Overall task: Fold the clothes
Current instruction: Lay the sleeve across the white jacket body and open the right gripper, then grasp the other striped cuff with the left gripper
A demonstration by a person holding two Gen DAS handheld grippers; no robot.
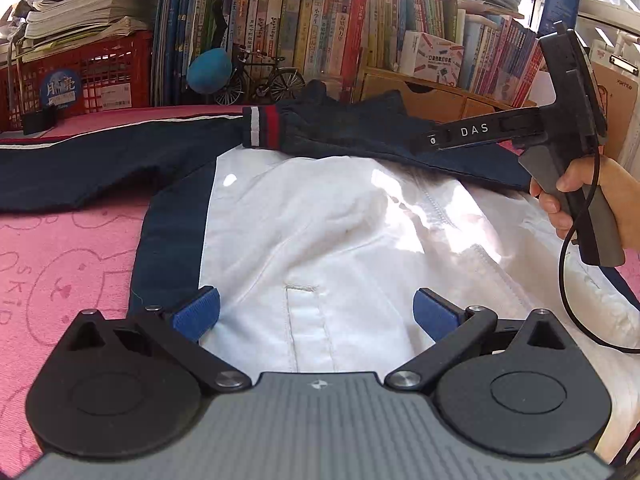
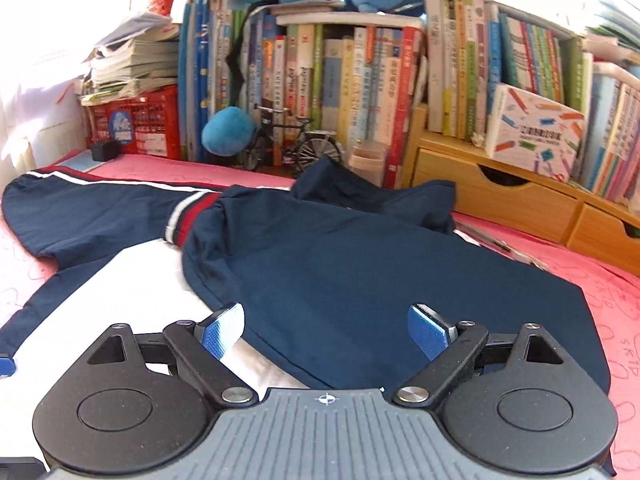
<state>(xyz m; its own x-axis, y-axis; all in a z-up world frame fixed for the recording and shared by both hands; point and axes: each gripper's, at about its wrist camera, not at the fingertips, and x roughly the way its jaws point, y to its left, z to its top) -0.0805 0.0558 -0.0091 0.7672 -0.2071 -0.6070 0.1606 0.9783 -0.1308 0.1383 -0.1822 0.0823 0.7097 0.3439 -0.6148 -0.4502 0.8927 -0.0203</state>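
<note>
Jacket spread out on the pink bed, both claws empty

Left wrist view: the left claw (image 1: 316,312) hangs wide open over the white body of the jacket (image 1: 320,216), gripping nothing, and a hand (image 1: 588,200) holds the other tool nearby. Right wrist view: the right claw (image 2: 326,330) gapes wide over the navy sleeve (image 2: 360,264) folded across the jacket, pads not touching it, bookshelf (image 2: 360,92) behind.

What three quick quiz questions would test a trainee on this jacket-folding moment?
1. True or false: the right gripper has its jaws closed on the navy sleeve.
2. The striped cuff lies on: A) the jacket B) the red crate C) the wooden drawers
3. What colour is the mat under the jacket?

Key: 1 false, the jaws are open; 2 A; 3 pink.
</note>
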